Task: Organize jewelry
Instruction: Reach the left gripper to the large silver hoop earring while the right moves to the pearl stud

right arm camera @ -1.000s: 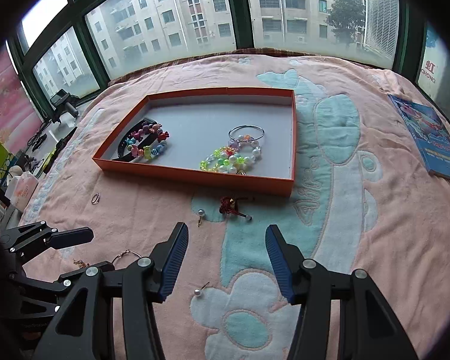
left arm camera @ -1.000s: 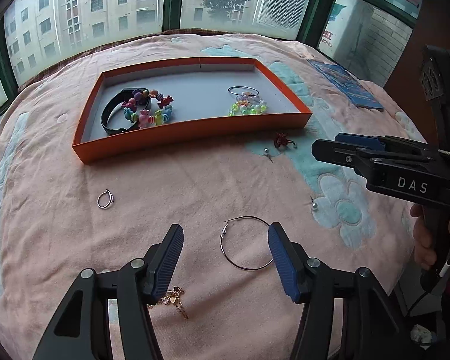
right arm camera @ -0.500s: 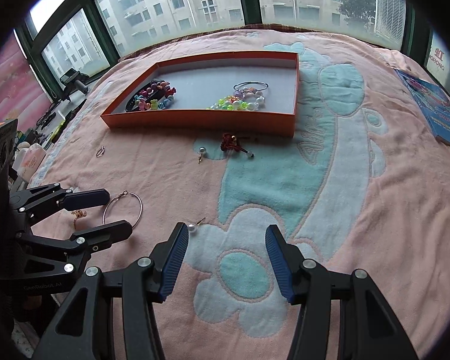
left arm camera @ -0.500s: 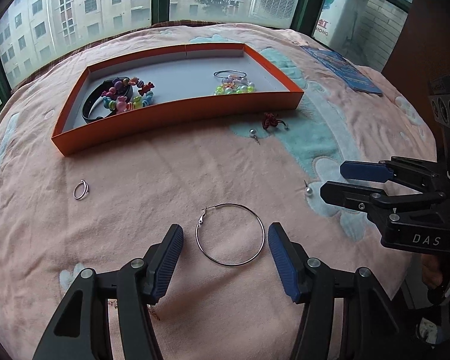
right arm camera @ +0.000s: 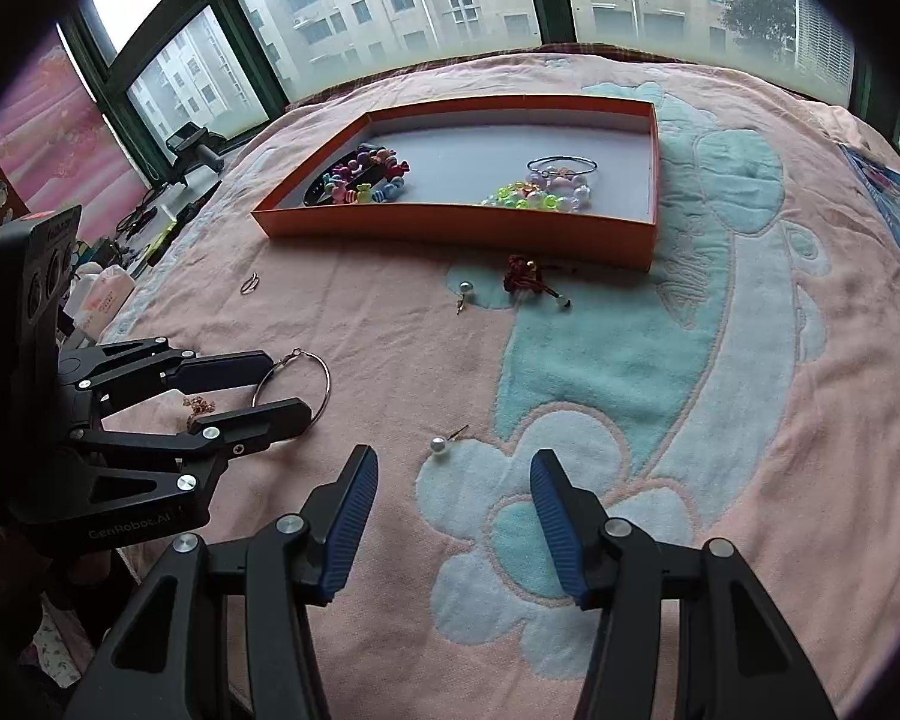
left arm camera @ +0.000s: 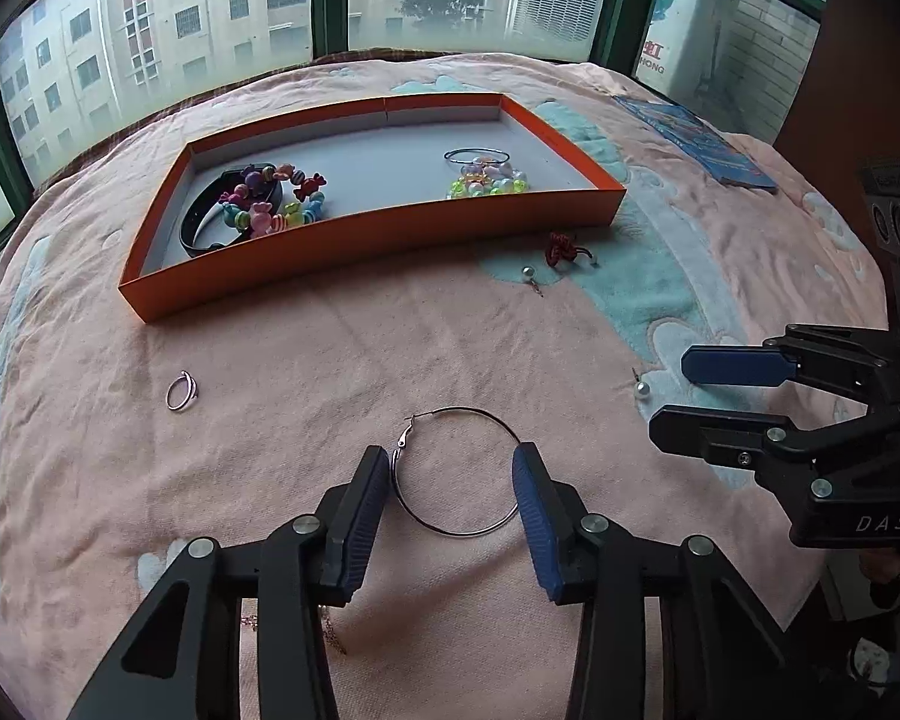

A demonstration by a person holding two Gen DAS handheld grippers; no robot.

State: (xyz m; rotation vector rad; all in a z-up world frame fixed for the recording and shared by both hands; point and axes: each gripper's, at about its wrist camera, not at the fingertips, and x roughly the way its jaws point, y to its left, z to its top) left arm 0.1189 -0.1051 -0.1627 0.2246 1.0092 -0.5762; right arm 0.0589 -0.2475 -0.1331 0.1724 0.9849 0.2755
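A large silver hoop earring [left arm camera: 450, 409] lies flat on the pink blanket between the fingers of my left gripper [left arm camera: 450, 468]. The jaws are closing, and the pads stand at the hoop's left and right edges without clearly pressing it. From the right wrist view the hoop earring [right arm camera: 324, 378] reaches past the left gripper [right arm camera: 291, 387]. My right gripper [right arm camera: 453, 468] is open and empty, with a pearl stud [right arm camera: 438, 446] just ahead of its gap. The orange tray [left arm camera: 378, 240] holds a black band [left arm camera: 201, 228] and bead bracelets [left arm camera: 276, 204].
Loose on the blanket are a small ring [left arm camera: 181, 391], a second pearl stud [left arm camera: 529, 273], a red knot ornament [left arm camera: 561, 249] and a gold chain [right arm camera: 198, 405] under the left gripper. A blue booklet [left arm camera: 696, 141] lies at the far right. Windows run behind the bed.
The left gripper's jaws have narrowed around the hoop, which now sits fully between them. The right gripper has come lower and nearer the pearl stud, its opening unchanged.
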